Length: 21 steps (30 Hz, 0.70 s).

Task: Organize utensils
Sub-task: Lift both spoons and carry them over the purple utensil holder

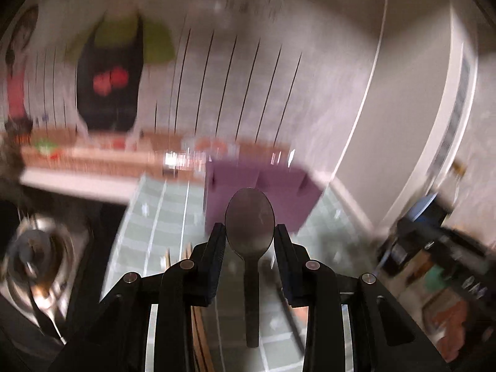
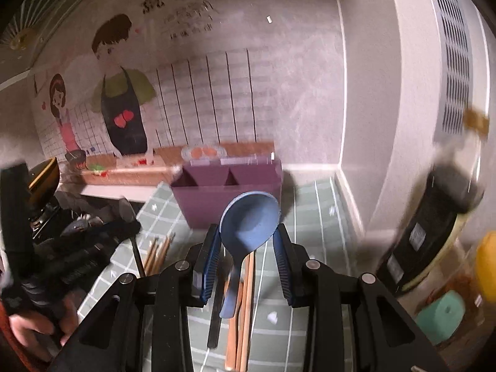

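Counter surface of pale green tiles (image 2: 313, 204) with white grout lines, bearing a purple two-compartment utensil holder (image 2: 229, 200) near the back wall, loose wooden chopsticks (image 2: 159, 249) on the tiles, and a teal container (image 2: 441, 316) at right.

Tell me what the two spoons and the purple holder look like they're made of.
Grey spoon: likely metal, dull brushed sheen. Blue spoon: probably plastic, matte, evenly coloured. Purple holder: seemingly matte plastic, flat moulded walls.

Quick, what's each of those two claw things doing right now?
Left gripper: closed on the metal spoon, held by its bowl.
Right gripper: closed on the blue spoon, held by its bowl.
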Tool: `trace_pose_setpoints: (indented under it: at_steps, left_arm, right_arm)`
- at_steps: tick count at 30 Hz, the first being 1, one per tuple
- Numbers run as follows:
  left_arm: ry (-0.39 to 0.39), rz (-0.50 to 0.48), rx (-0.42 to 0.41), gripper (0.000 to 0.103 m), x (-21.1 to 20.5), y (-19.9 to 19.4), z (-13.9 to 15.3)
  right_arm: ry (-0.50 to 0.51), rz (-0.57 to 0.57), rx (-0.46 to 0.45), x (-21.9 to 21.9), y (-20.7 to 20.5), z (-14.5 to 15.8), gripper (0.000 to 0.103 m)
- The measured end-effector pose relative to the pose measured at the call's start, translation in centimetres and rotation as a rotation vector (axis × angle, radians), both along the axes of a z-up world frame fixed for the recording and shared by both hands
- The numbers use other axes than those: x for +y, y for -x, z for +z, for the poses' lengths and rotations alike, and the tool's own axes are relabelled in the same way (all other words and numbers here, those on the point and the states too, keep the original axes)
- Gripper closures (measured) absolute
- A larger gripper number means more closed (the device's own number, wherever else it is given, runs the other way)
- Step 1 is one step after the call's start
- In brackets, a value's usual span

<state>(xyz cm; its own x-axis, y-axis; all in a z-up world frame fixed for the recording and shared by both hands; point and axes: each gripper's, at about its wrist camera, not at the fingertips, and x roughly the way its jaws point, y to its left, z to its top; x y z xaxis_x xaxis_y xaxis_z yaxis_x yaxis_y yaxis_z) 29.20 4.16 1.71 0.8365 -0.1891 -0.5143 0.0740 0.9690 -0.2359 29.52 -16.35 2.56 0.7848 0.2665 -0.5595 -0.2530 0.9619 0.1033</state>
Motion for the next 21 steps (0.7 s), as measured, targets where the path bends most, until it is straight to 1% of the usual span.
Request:
trace_pose_setpoints:
  at_steps: [1,3,5,7,10,13,15,18,21]
  left_arm:
    - [0.012,-0.001,-0.038,0.070,0.2,-0.2,2.1]
    - [0.013,0.002,-0.089,0.070,0.5,-0.7,5.1]
    - [-0.004,0.010,-0.150,0.070,0.5,-1.7,8.5]
    - [-0.039,0.021,-0.209,0.070,0.2,-2.7,11.4]
    - [-0.059,0.026,-0.260,0.070,0.0,-4.4,14.0]
    - [-0.059,0.025,-0.273,0.070,0.0,-6.2,14.9]
    - [-0.048,0.019,-0.273,0.070,0.0,-7.4,14.8]
    - [-0.029,0.007,-0.269,0.070,0.1,-9.8,13.9]
    - [-0.008,0.008,-0.240,0.070,0.1,-12.1,12.1]
  right_arm:
    - [0.014,0.000,-0.026,0.2,-0.3,1.2,0.071]
    - [0.026,0.001,-0.069,0.5,-0.9,3.5,0.071]
    - [0.022,0.001,-0.117,0.5,-1.7,6.2,0.071]
    - [0.012,-0.004,-0.179,0.5,-2.6,9.4,0.071]
    - [0.021,-0.020,-0.256,0.6,-4.2,13.5,0.071]
    - [0.034,-0.033,-0.289,0.7,-6.2,15.9,0.071]
    - [0.040,-0.037,-0.296,0.7,-7.3,16.3,0.071]
    - [0.042,-0.041,-0.281,0.8,-9.5,15.7,0.071]
    - [0.042,-0.023,-0.231,1.3,-12.1,13.5,0.071]
